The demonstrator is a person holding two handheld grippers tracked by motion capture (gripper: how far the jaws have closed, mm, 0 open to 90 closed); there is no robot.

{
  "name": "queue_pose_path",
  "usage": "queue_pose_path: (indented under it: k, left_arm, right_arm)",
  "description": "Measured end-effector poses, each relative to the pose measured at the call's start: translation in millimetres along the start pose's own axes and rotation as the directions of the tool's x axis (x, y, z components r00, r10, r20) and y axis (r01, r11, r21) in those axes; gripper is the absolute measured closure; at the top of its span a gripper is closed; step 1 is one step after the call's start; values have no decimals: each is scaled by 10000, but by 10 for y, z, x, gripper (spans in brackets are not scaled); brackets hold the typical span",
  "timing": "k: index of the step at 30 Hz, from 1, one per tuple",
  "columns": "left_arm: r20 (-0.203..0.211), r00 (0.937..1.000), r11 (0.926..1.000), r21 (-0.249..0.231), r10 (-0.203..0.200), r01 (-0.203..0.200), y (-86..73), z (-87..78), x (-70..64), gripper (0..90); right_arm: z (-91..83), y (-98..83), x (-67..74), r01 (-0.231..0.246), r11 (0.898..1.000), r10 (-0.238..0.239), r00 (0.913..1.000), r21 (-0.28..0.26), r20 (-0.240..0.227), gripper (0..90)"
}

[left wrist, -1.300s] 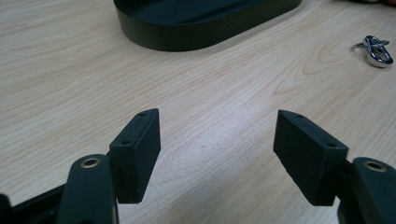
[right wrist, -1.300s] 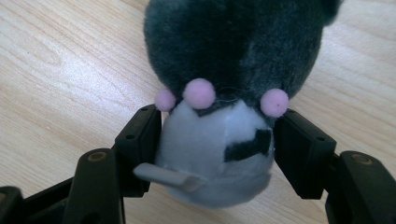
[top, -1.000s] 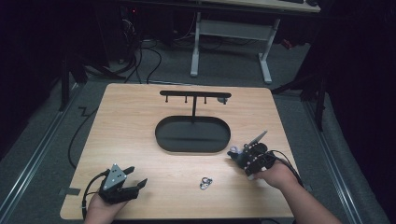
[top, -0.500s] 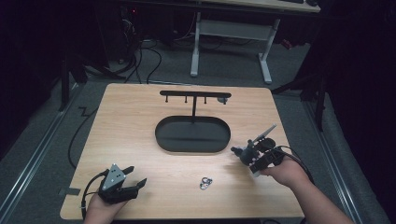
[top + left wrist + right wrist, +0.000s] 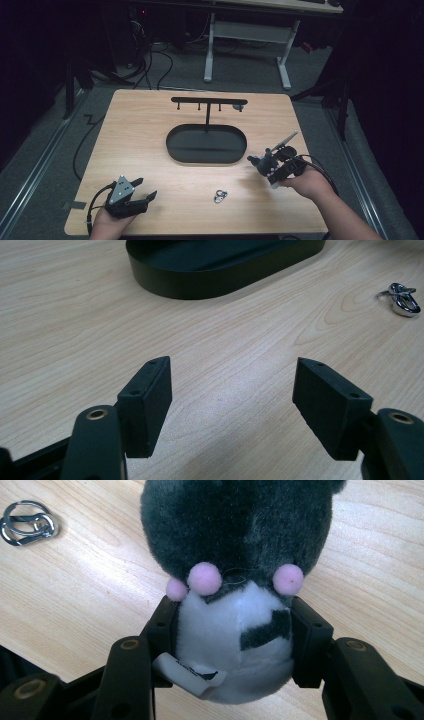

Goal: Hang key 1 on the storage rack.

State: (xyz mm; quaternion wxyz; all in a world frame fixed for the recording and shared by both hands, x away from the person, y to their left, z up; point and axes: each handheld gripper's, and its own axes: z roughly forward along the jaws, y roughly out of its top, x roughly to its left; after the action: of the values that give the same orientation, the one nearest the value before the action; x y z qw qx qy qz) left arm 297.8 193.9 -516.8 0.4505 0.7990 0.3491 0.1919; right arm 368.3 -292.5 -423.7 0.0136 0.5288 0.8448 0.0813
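Observation:
My right gripper [image 5: 234,630] is shut on a small plush toy [image 5: 235,555], dark grey with a white belly and pink dots; both pads press its white body. In the high view that right gripper [image 5: 265,162] holds the plush toy [image 5: 261,161] just above the table, right of the black oval tray [image 5: 206,144]. A silver key ring [image 5: 220,196] lies on the wood at front centre, also as the key ring [image 5: 27,522] and the key ring [image 5: 401,297]. My left gripper [image 5: 142,192] rests at the front left, open, and the left gripper [image 5: 232,400] has bare wood between its jaws.
A black stand with a crossbar and small hooks [image 5: 209,103] rises from the tray's back. The wooden table [image 5: 140,130] has its front edge close under both hands. Cables and a desk frame [image 5: 245,40] lie on the floor beyond the table.
My right gripper has risen a little with the plush toy and shifted slightly right. The left gripper has stayed where it was.

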Motion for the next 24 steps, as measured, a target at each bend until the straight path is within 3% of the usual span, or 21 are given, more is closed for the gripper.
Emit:
queue_pose_path:
  k: [13, 23, 24]
  left_arm:
    - [4, 10000, 10000, 3, 5, -5, -3, 1, 1, 327]
    - [27, 10000, 10000, -17, 11, -11, -1, -2, -3, 327]
    - [30, 10000, 10000, -16, 12, -12, -1, -1, -3, 327]
  right_arm:
    - [-245, 86, 63, -43, 10000, 43, 10000, -3, -34, 496]
    - [-599, 219, 168, 95, 9998, -93, 9999, -192, 86, 496]
    - [-628, 228, 185, -78, 9998, 80, 9999, -169, 78, 496]
